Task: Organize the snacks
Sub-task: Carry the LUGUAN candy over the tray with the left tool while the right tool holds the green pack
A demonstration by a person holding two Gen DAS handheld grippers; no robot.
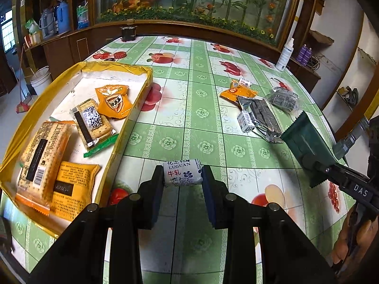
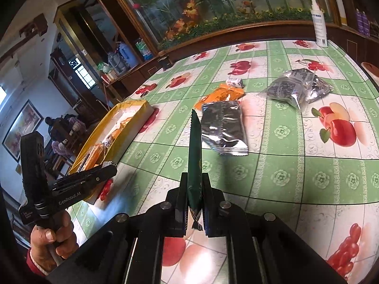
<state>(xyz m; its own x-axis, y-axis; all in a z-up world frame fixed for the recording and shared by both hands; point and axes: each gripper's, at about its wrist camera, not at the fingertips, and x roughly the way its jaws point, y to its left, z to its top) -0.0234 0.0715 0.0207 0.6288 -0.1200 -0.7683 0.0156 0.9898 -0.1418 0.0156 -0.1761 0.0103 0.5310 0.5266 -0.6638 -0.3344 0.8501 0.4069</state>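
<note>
My left gripper (image 1: 182, 174) is shut on a small white candy (image 1: 182, 169) with blue print, held above the tablecloth just right of the gold tray (image 1: 118, 67). Several biscuit and orange snack packets lie in that tray. My right gripper (image 2: 194, 179) is shut on a dark green packet (image 2: 194, 146) that stands on edge between its fingers. In the left wrist view the same green packet (image 1: 305, 144) hangs at the right. Loose on the table beyond lie an orange packet (image 2: 220, 95), a silver packet (image 2: 223, 127), a clear bag of dark snacks (image 2: 296, 87) and a small candy (image 2: 234, 82).
A white spray bottle (image 2: 319, 23) stands at the table's far right edge, and a small dark pot (image 1: 128, 33) at its far left. A wooden cabinet with a painted panel runs behind the table. A person's hand (image 2: 52, 239) holds the left gripper. People sit in the far room (image 2: 66, 127).
</note>
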